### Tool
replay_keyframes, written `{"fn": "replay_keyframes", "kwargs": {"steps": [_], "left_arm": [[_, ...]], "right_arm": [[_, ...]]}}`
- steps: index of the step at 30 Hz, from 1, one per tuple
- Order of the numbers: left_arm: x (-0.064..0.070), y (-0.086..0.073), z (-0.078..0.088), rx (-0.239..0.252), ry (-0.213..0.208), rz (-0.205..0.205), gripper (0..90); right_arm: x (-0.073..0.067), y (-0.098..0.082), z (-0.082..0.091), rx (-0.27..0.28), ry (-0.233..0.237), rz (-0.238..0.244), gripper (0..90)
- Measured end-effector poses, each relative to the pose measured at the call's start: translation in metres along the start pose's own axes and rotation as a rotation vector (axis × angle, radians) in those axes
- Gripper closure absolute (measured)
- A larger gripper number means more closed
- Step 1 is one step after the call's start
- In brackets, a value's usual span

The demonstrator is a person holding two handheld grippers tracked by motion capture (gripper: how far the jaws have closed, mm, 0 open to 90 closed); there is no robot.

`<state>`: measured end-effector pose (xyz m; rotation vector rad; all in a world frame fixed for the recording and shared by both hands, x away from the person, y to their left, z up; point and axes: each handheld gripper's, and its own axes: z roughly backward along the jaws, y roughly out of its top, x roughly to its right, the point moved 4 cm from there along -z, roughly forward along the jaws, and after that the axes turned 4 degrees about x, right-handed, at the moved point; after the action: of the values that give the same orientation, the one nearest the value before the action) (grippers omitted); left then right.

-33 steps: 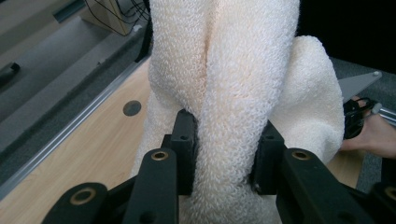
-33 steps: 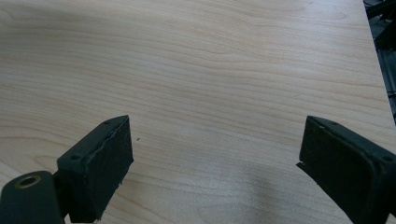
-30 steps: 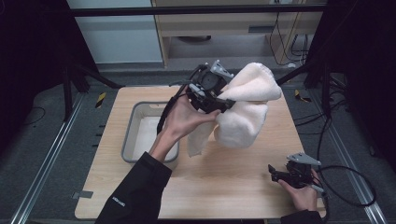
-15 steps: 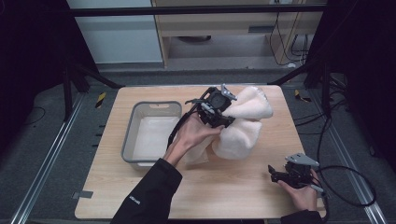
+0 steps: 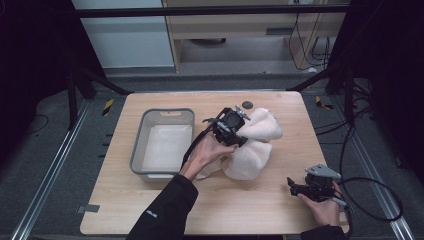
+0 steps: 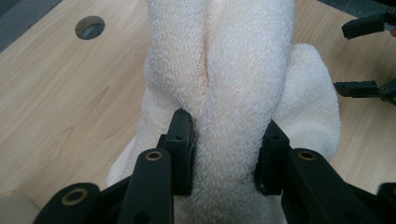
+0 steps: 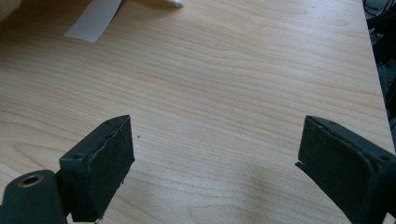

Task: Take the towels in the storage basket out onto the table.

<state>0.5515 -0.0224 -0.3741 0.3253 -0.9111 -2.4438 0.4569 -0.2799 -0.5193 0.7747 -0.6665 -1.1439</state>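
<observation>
- Where the towel (image 5: 252, 147) bunched under our left gripper (image 5: 231, 126), its folds hid one another, and we could not tell from the high view how much of it lay flat on the table (image 5: 150, 210)
- In the left gripper view the towel (image 6: 243, 93) ran off the top and bottom edges, so its full shape was cut off
- Our left gripper (image 6: 224, 154) had a thick fold of towel pinched between its jaws; the jaws had just been easing apart a little, yet the pads (image 6: 183, 149) pressed on the cloth
- The towel sat in a heap near the middle of the table, just beside the grey tub (image 5: 162, 142), with one strip trailing toward the tub's near corner
- Our right gripper (image 5: 295, 187) rested low at the table's near right corner, well apart from the towel
- Its jaws stood wide with nothing between them, bare wood showing in the right gripper view (image 7: 215, 158)
</observation>
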Motion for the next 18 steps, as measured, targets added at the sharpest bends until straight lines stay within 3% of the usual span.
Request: {"fn": "replay_keyframes", "kwargs": {"steps": [9,18], "left_arm": [[0.003,-0.011,-0.018,-0.027,-0.005,-0.017,58.5],[-0.002,-0.028,-0.036,-0.078,0.008,-0.007,51.9]], "right_arm": [[0.0,0.0,0.0,-0.001,-0.003,0.002,10.4],[0.0,-0.001,-0.001,-0.008,-0.007,0.006,9.9]]}}
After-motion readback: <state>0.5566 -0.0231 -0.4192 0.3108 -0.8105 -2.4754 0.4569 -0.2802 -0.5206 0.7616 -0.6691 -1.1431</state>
